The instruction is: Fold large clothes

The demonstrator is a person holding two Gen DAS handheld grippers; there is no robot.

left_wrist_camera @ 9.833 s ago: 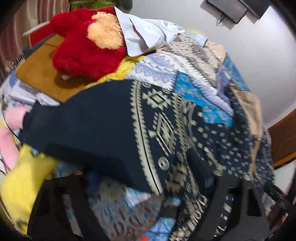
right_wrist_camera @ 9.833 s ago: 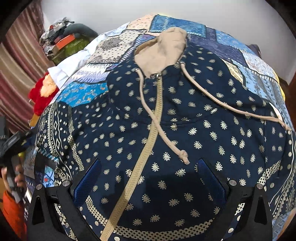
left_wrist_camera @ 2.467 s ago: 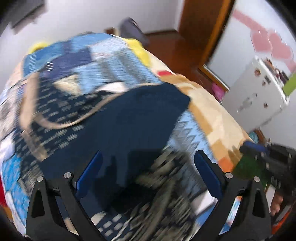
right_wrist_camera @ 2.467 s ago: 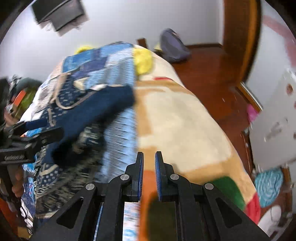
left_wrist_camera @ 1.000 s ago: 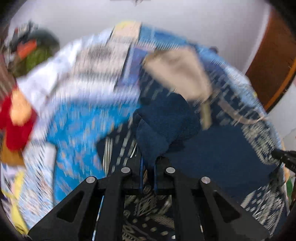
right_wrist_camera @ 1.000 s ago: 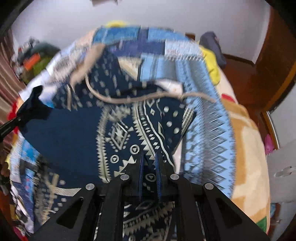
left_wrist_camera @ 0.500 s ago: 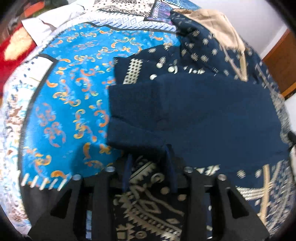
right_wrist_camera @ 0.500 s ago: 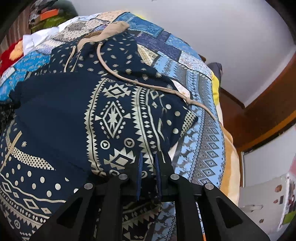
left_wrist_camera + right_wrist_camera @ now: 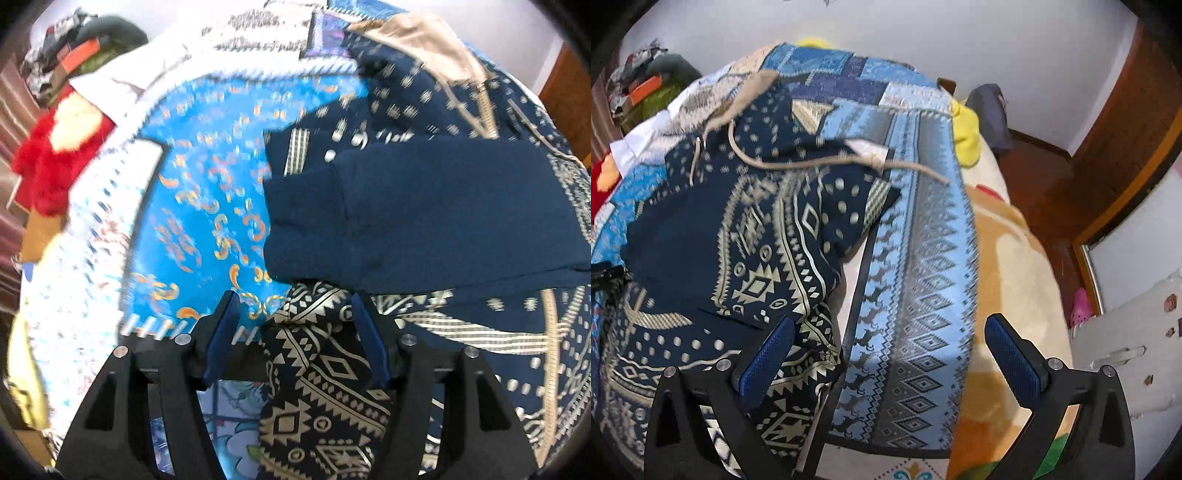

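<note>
A navy hoodie with cream patterns (image 9: 424, 221) lies on the bed, its sleeves folded across the body and its tan hood (image 9: 432, 40) at the far end. My left gripper (image 9: 295, 343) is open just above the hoodie's lower left edge, with patterned fabric between the fingers but not clamped. In the right wrist view the hoodie (image 9: 746, 229) lies left, a tan drawstring (image 9: 849, 160) trailing right. My right gripper (image 9: 897, 354) is wide open and empty above the hoodie's right edge.
A blue patchwork quilt (image 9: 207, 206) covers the bed, over a cream and orange blanket (image 9: 1008, 266). A red plush toy (image 9: 55, 147) and piled things lie at the left. A wooden door (image 9: 1123, 122), a grey bag (image 9: 990, 110) and a white cabinet (image 9: 1130, 354) stand right.
Both grippers have opened and let go of the folded sleeve. They have pulled back slightly; the sleeve stays flat across the hoodie.
</note>
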